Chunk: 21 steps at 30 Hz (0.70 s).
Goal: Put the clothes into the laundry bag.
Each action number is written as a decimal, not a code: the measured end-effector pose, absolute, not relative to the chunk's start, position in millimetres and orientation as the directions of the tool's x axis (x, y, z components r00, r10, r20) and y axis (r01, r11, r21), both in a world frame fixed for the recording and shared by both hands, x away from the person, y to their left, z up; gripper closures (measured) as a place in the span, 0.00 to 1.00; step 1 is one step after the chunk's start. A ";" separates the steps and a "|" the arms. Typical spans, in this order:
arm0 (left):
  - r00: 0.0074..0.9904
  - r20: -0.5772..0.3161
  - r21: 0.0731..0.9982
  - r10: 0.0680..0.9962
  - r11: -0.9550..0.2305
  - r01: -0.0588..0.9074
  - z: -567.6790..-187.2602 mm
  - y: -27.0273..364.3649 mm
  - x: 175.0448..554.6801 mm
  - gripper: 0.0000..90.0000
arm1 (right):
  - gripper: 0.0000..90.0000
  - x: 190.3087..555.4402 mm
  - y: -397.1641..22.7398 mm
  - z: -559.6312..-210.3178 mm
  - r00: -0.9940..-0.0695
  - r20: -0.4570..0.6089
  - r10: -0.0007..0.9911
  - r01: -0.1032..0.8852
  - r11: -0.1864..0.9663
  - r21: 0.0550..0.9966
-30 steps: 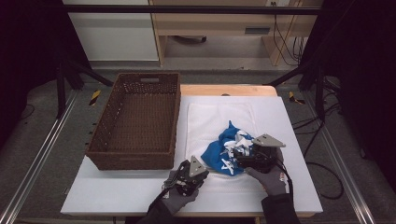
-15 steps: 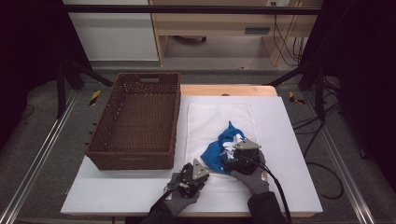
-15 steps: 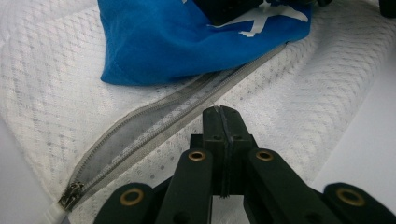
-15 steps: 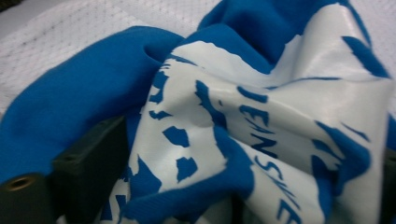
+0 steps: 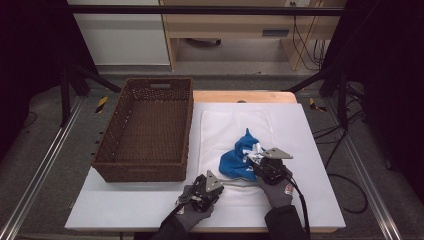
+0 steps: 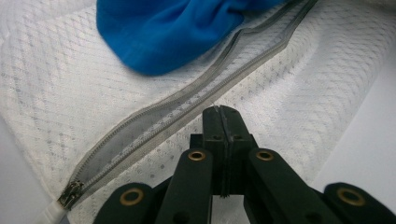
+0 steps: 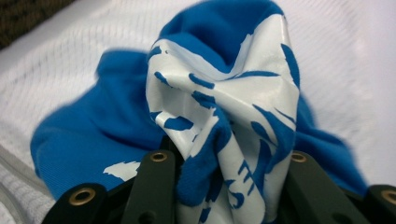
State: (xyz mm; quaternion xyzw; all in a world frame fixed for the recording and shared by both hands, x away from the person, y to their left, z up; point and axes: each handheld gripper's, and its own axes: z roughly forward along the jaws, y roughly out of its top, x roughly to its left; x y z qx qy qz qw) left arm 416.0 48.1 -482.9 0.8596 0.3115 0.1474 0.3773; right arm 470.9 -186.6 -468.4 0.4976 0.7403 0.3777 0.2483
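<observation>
One empty dark brown woven wicker basket (image 5: 145, 131) stands at the table's left. Beside it lies one white mesh laundry bag (image 5: 220, 125) with one grey zipper (image 6: 187, 112). The left gripper (image 5: 216, 185), jaws shut, pinches the bag's near edge by the zipper. One crumpled blue garment with white print (image 5: 239, 159) sits on the bag; the right gripper (image 5: 255, 161), jaws just closing, clamps its bunched fabric.

One wicker basket (image 5: 145, 130) sits at the left of the surface (image 5: 125, 205). One white mesh bag (image 5: 220, 125) lies right of it, carrying one blue garment (image 5: 235, 162) at its near right. Two claws work at the near edge: left claw (image 5: 209, 186), right claw (image 5: 256, 162).
</observation>
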 end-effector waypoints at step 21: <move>0.764 0.021 0.739 0.645 -0.525 0.423 -482.5 48.1 415.7 0.99 | 0.71 459.1 -285.7 -467.3 -0.143 0.003 0.990 0.561 0.078 0.824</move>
